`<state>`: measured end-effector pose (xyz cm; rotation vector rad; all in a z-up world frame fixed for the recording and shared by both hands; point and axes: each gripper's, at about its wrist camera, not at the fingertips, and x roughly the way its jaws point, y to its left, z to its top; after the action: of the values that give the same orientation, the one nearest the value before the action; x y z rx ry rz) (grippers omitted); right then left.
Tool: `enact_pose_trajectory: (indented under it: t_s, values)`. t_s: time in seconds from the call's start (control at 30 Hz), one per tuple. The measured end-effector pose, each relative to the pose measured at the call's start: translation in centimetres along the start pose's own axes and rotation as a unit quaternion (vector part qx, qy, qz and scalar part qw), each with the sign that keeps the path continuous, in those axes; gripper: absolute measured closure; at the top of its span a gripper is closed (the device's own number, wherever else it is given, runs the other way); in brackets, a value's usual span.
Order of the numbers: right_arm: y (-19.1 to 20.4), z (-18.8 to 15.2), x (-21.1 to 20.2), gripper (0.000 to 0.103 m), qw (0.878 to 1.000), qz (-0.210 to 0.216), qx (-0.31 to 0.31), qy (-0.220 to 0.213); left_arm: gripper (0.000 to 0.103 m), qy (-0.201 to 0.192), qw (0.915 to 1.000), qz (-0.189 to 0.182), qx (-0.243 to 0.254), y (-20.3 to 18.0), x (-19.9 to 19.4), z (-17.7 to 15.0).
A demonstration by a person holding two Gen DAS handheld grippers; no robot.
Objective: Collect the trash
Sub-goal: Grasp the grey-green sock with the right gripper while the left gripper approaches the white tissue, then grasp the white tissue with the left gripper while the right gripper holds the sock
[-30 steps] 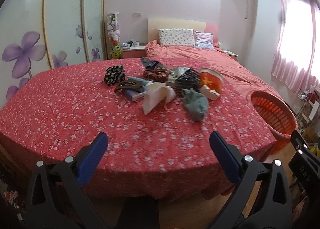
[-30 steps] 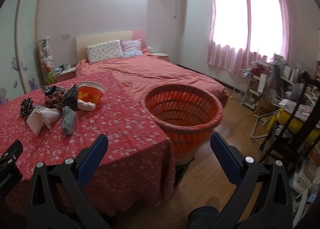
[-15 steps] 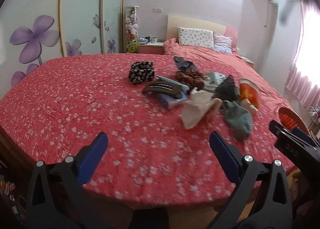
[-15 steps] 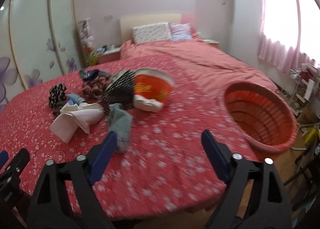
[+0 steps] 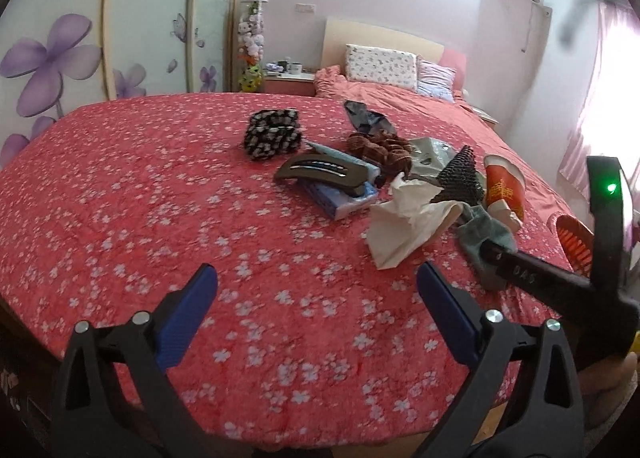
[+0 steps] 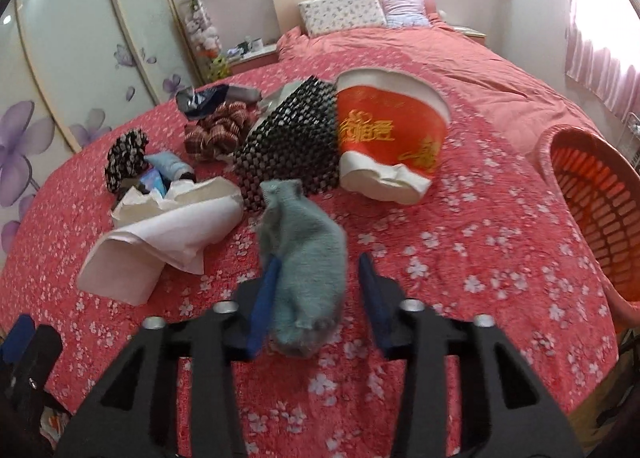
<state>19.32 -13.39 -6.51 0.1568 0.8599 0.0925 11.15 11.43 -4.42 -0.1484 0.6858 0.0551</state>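
A pile lies on the red flowered tablecloth (image 5: 160,198): crumpled white paper (image 6: 168,234), a squashed red paper cup (image 6: 388,126) and a grey-green sock (image 6: 304,254). An orange basket (image 6: 592,194) stands off the table's right edge. My right gripper (image 6: 319,262) straddles the sock's near end and its jaws are closing. The left pad touches the sock; a gap remains at the right pad. My left gripper (image 5: 316,270) hovers over bare cloth in front of the white paper (image 5: 404,218), jaws wide and just starting to close, nothing between them.
Also in the pile are a black mesh brush (image 6: 292,150), a brown scrunchie (image 5: 380,146), a black-and-white scrunchie (image 5: 272,134), a dark hair clip (image 5: 320,172) on a blue pack (image 5: 344,202), and dark wrappers. A bed and a wardrobe stand behind.
Both grippers moved in over the table toward the pile. The right one swung left from the basket, dipped over the sock and narrowed its jaws around it.
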Motion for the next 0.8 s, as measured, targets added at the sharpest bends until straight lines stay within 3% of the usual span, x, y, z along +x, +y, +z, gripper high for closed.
enact_pose_trajectory:
  t_s: [0.1,0.33,0.57,0.73,0.8]
  values:
    - [-0.4,-0.3,-0.7,0.092,1.0,0.002,-0.004,-0.008,0.013,0.007,0.9998,-0.015,0.008,-0.8,0.6,0.4]
    - [-2.0,-1.1,-3.7,0.094,0.998,-0.027,-0.023,-0.043,0.018,0.016,0.9979,-0.05,0.039,-3.9,2.4,1.8]
    - [-4.0,-1.4,-4.3,0.094,0.999,-0.031,0.001,-0.038,0.024,0.021,0.9956,-0.033,0.085,-6.9,5.4,2.8]
    - [-4.6,-1.6,-4.5,0.093,0.999,-0.034,0.008,-0.038,0.035,0.045,0.9942,-0.032,0.092,-7.1,7.9,3.7]
    - [-4.9,-1.7,-4.6,0.093,0.999,-0.035,0.011,-0.037,0.045,0.052,0.9934,-0.039,0.095,-7.0,8.5,3.8]
